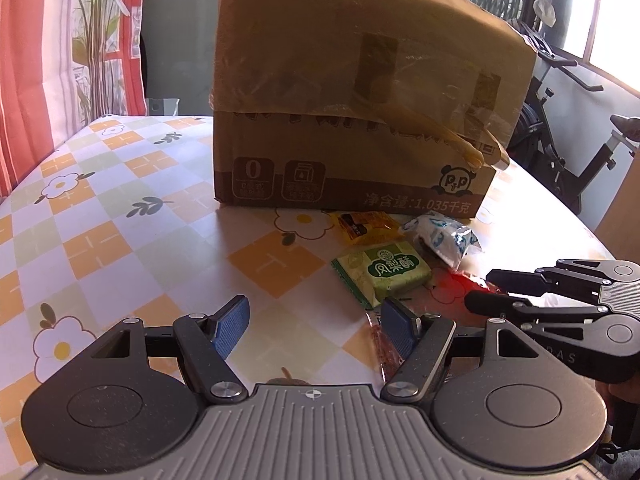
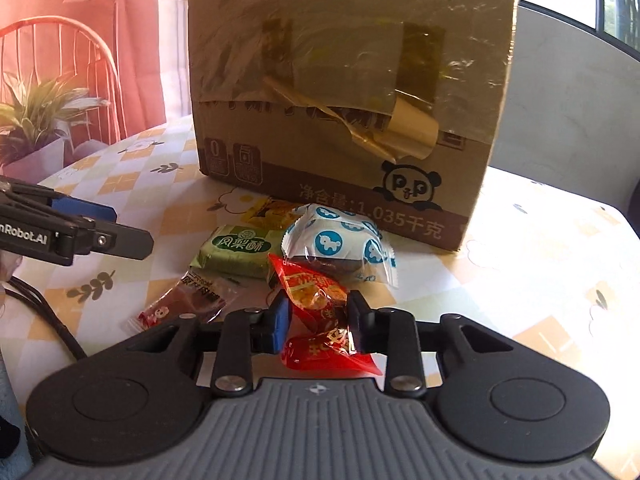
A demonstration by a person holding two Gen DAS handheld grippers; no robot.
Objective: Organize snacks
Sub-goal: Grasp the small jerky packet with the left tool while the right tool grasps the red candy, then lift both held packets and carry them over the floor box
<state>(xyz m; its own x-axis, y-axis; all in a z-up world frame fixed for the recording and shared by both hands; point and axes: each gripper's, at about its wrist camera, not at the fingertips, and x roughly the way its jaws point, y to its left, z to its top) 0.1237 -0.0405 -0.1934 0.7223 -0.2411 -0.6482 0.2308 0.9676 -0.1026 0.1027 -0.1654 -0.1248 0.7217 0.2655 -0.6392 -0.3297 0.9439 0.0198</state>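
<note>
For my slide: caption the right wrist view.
Right gripper closes on red snack packet before a cardboard box.

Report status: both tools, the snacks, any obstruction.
Right tool clamped on red candy wrapper. Left tool open, empty. Four snacks loose before cardboard box. Nothing blocking.

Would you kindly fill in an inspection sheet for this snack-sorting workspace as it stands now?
Surface: table under a checked flower-print cover.
Job's things: taped cardboard box; in front of it a green pastry pack, yellow packet, blue-and-white wrapped snack, red candy packet and small clear red-printed sachet.
Clutter: nothing seen.
Grippers: left gripper open, empty; right gripper shut on the red candy packet.
Cables: black cable at the table's left edge.
Surroundings: exercise bike, windows, patterned curtain.
</note>
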